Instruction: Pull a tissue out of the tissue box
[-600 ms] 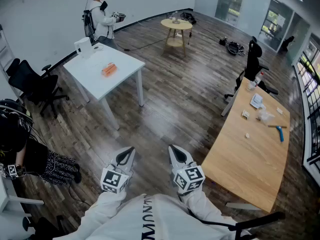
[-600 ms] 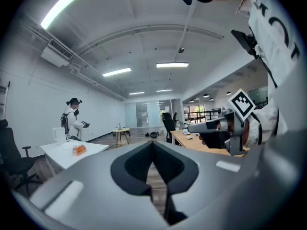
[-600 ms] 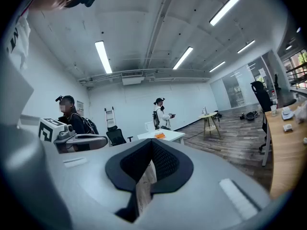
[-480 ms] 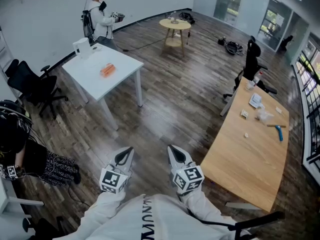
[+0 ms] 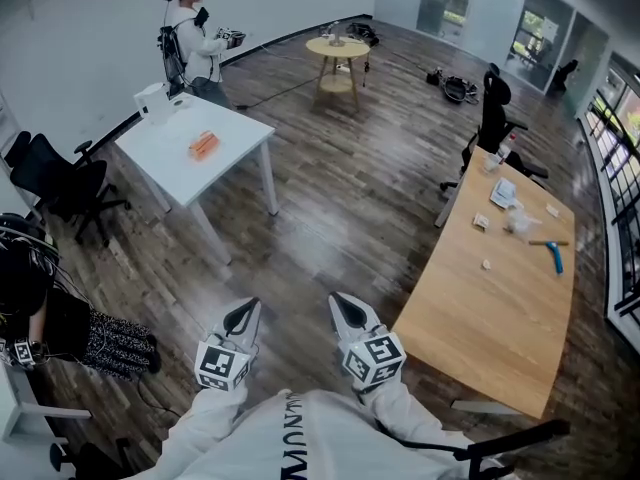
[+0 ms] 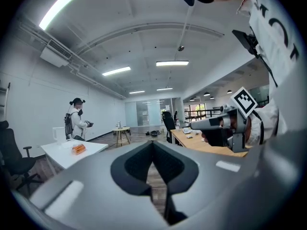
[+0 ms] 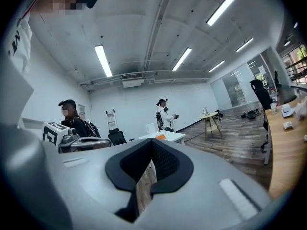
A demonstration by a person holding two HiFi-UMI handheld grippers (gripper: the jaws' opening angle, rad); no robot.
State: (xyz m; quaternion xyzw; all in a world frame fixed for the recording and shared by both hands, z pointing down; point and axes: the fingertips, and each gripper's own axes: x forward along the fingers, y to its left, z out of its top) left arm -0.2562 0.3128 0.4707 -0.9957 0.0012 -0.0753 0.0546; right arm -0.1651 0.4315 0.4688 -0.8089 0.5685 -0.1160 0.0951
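Observation:
I cannot pick out a tissue box with certainty; a few small white items (image 5: pixel 505 193) lie at the far end of the long wooden table (image 5: pixel 470 318) on the right. Both grippers are held close to the person's body, side by side above the wood floor and pointing forward. The left gripper (image 5: pixel 243 316) has its jaws closed tip to tip, with nothing between them (image 6: pixel 153 143). The right gripper (image 5: pixel 347 308) is likewise shut and empty (image 7: pixel 152 140). Neither one is near any table.
A white table (image 5: pixel 170 158) with an orange object (image 5: pixel 203 145) stands at the left, and a person (image 5: pixel 192 38) stands behind it. A round side table (image 5: pixel 338 48) is at the back. Office chairs (image 5: pixel 60 178) (image 5: pixel 492 118) flank the room. A blue tool (image 5: pixel 555 258) lies on the wooden table.
The head view has shifted a little, so both tables sit slightly further left in the picture. The two grippers keep the same shut, side-by-side pose.

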